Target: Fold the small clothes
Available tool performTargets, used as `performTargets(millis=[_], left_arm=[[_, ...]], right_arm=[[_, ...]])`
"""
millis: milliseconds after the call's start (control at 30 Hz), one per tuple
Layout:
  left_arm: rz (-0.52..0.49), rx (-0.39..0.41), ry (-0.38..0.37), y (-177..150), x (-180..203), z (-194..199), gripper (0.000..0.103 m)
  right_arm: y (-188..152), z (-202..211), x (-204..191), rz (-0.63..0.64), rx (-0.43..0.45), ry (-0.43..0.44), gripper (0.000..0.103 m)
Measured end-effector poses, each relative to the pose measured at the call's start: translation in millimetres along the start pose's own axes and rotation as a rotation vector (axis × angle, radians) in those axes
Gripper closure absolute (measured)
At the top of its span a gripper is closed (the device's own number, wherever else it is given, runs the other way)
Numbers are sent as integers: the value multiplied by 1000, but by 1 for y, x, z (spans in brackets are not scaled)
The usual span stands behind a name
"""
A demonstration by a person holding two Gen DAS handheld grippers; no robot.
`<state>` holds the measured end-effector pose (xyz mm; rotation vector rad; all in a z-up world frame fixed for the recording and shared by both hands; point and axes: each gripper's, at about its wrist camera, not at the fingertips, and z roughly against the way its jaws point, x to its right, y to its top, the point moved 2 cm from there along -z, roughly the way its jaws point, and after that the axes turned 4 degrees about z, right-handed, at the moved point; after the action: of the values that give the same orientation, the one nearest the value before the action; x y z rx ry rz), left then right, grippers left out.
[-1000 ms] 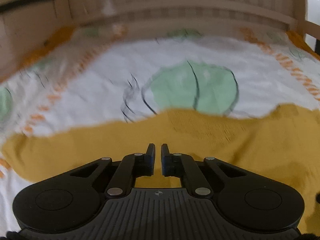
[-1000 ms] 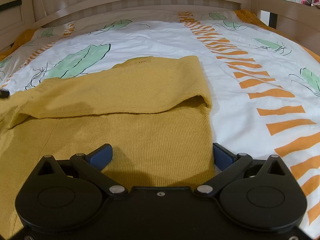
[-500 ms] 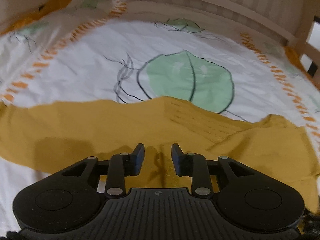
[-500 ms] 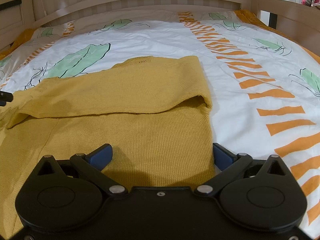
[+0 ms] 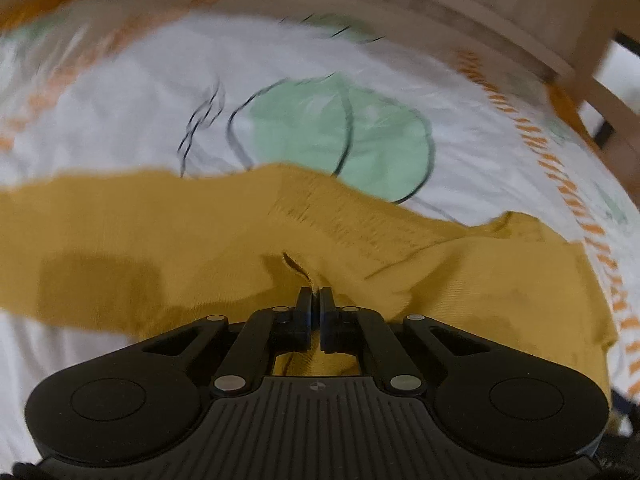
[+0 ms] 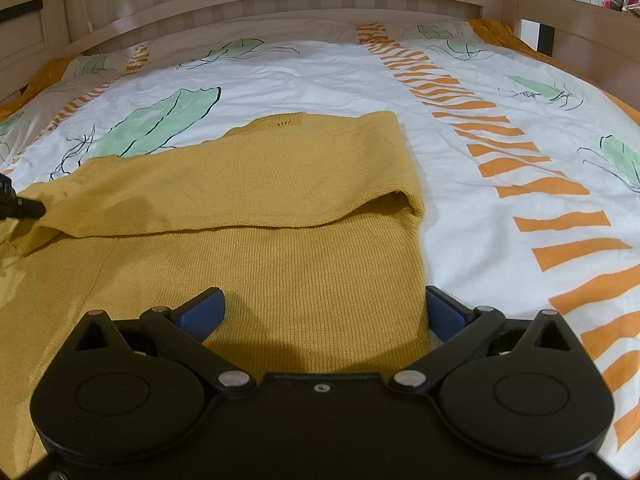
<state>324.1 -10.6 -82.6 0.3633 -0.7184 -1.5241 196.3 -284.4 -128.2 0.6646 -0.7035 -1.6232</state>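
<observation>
A mustard-yellow knit sweater (image 6: 280, 208) lies on the bed, its right sleeve folded across the body. My left gripper (image 5: 315, 300) is shut on a pinched fold of the sweater (image 5: 240, 240) near its left shoulder; it shows in the right wrist view (image 6: 20, 208) at the far left edge. My right gripper (image 6: 324, 312) is open and empty, hovering over the sweater's lower body near its right edge.
The bed has a white cover (image 6: 480, 208) with green leaves and orange stripes. A wooden headboard (image 6: 280, 0) stands at the back and a side rail (image 6: 580, 40) at the right.
My left gripper was shut, opened over the sweater, then shut on a fold of it. The left view has swung and blurred. My right gripper has stayed still and open.
</observation>
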Motion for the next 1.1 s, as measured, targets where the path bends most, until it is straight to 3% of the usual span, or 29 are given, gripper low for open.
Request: performTargets(millis=[133, 233, 333, 467, 633, 700, 767, 833, 967, 1100], left_arm=[[-85, 113, 86, 14, 14, 24, 100], [-79, 161, 95, 27, 9, 33, 100], [-88, 192, 153, 35, 1, 31, 100], [-56, 173, 199, 36, -15, 19, 100], [-24, 100, 173, 27, -26, 1, 95], [-5, 77, 181, 23, -33, -2, 78], [24, 68, 161, 19, -41, -3, 72], [41, 65, 167, 18, -48, 0, 59], [75, 66, 138, 15, -62, 12, 28], [98, 98, 146, 13, -80, 30, 13]], right_arm=[[2, 2, 2, -19, 3, 13, 0], [3, 5, 4, -39, 22, 7, 1], [5, 9, 6, -45, 46, 5, 1], [7, 11, 5, -48, 57, 18, 1], [7, 7, 6, -52, 40, 29, 1], [6, 5, 8, -64, 27, 35, 1], [6, 5, 9, -73, 27, 40, 1], [6, 6, 8, -74, 32, 46, 1], [6, 9, 7, -71, 51, 64, 1], [9, 16, 10, -87, 90, 83, 1]])
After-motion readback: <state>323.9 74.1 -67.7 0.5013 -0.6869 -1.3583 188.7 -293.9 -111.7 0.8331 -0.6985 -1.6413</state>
